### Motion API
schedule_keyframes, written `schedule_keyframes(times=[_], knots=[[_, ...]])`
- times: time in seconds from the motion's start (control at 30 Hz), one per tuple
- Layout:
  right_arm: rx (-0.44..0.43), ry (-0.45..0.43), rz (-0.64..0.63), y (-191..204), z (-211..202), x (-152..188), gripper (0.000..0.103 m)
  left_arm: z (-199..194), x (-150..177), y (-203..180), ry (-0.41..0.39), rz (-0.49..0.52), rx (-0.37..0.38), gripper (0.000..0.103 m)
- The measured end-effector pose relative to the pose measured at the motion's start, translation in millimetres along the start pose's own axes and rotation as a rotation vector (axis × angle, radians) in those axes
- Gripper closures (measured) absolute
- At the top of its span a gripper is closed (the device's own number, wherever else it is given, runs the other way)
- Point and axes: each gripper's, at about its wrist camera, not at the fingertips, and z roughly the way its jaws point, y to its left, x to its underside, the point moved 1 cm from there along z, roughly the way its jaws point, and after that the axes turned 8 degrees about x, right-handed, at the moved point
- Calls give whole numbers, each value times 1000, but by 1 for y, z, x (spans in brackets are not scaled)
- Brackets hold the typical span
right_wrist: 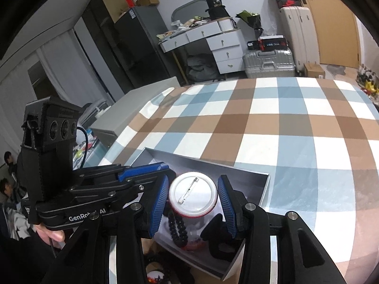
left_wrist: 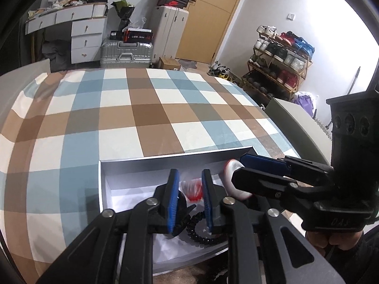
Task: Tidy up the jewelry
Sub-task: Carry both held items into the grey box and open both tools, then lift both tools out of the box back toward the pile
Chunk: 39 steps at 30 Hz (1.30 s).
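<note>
Right tongs [right_wrist: 193, 201] | around pin badge [right_wrist: 193, 193] | over box [right_wrist: 264, 184]

You are working over a bed [left_wrist: 146, 108] spread with a checked cover in brown, pale blue and white squares. Directly on that cover, at the near edge, sits an open grey box [left_wrist: 170, 163] with a white inside; its far wall stands upright against the checks.
</note>
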Motion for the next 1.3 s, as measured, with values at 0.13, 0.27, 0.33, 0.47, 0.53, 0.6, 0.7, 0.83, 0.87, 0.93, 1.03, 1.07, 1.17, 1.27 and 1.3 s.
schedule_keyframes(times=[0.13, 0.27, 0.33, 0.47, 0.53, 0.6, 0.7, 0.83, 0.87, 0.93, 1.03, 1.07, 1.17, 1.27, 1.3], knots=[[3, -28, 34, -4, -8, 1, 36, -11, 0, 3, -38, -26, 15, 42], [4, -75, 40, -4, -26, 2, 35, -20, -1, 4, -62, -35, -1, 42], [14, -98, 31, -2, -36, 3, 33, -27, 0, 1, -80, -28, -7, 42], [53, -157, 22, 3, -58, 4, 26, -34, 1, -3, -96, -23, -20, 42], [53, -176, 24, 6, -68, 6, 24, -39, 3, -5, -104, -20, -29, 42], [56, -191, 20, 9, -75, 8, 22, -45, 5, -9, -116, -13, -40, 42], [66, -217, 5, 16, -89, 13, 19, -52, 9, -13, -129, -1, -63, 38], [76, -265, -10, 25, -107, 20, 14, -64, 16, -20, -149, 11, -76, 35], [81, -278, -13, 28, -111, 22, 12, -66, 18, -21, -154, 10, -86, 35], [91, -300, -22, 33, -120, 28, 10, -73, 23, -22, -171, -6, -123, 34], [115, -330, -34, 40, -132, 39, 7, -79, 31, -25, -175, -18, -124, 28], [117, -336, -34, 41, -135, 42, 6, -80, 33, -27, -176, -18, -130, 23], [118, -358, -27, 44, -144, 53, 1, -84, 44, -34, -181, 3, -133, 22], [131, -359, -22, 46, -150, 63, 0, -85, 55, -39, -167, -1, -137, 20], [143, -363, -24, 47, -152, 67, 0, -84, 60, -40, -156, -11, -138, 18]])
